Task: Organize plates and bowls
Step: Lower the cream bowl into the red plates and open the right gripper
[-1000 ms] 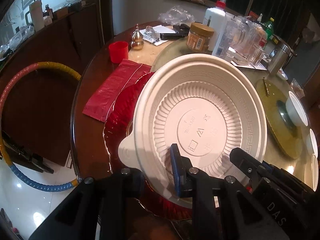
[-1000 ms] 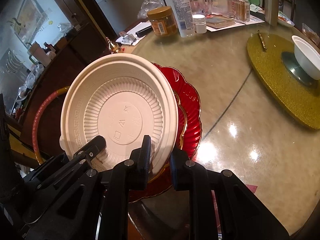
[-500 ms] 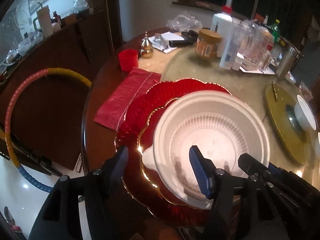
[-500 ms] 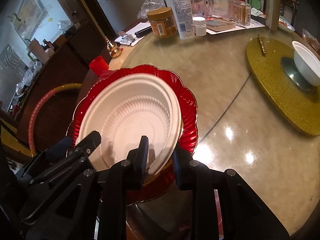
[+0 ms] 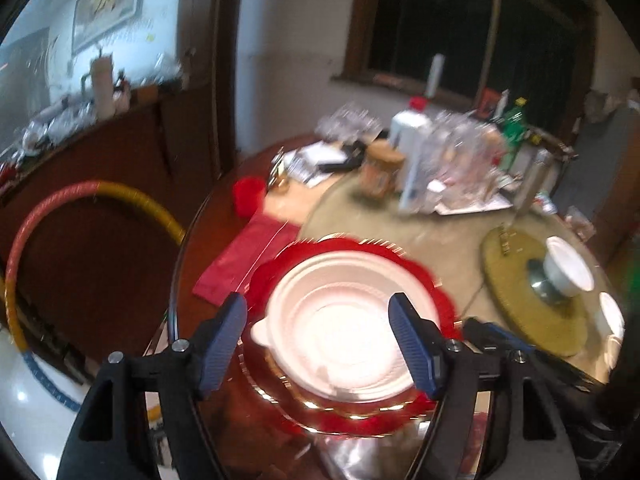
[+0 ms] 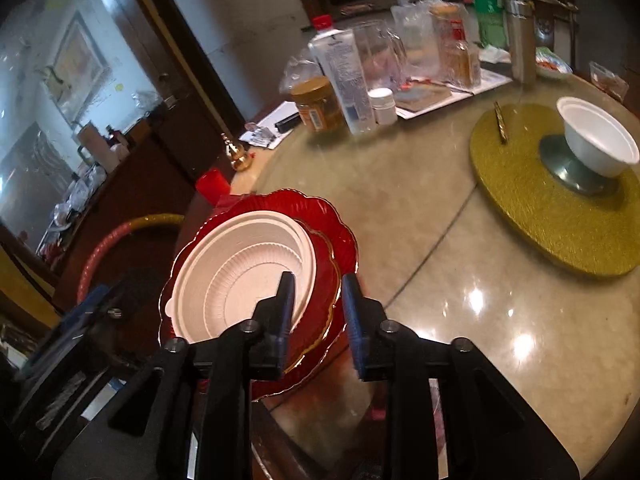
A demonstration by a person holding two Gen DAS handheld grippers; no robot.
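A cream disposable plate [image 5: 340, 324] lies flat on a stack of red scalloped plates [image 5: 360, 412] at the near left of the round table; it also shows in the right wrist view [image 6: 240, 276] on the red plates [image 6: 332, 240]. My left gripper [image 5: 320, 344] is open wide, above and behind the cream plate, holding nothing. My right gripper [image 6: 316, 312] is open with a narrow gap, just off the plates' right rim, empty. A white bowl [image 6: 596, 136] stands on a gold turntable [image 6: 552, 220] at the right.
Bottles, jars and glassware [image 6: 360, 80] crowd the table's far side. A red cup [image 6: 212, 184], a small brass ornament [image 6: 236, 156] and a red cloth [image 5: 244, 264] lie at the left edge. More white bowls [image 5: 608, 312] sit at the right. A hoop [image 5: 40, 240] leans left.
The cream plate, held tilted by both grippers, was laid flat on the red plates. Both grippers let go and pulled back; the left opened wide.
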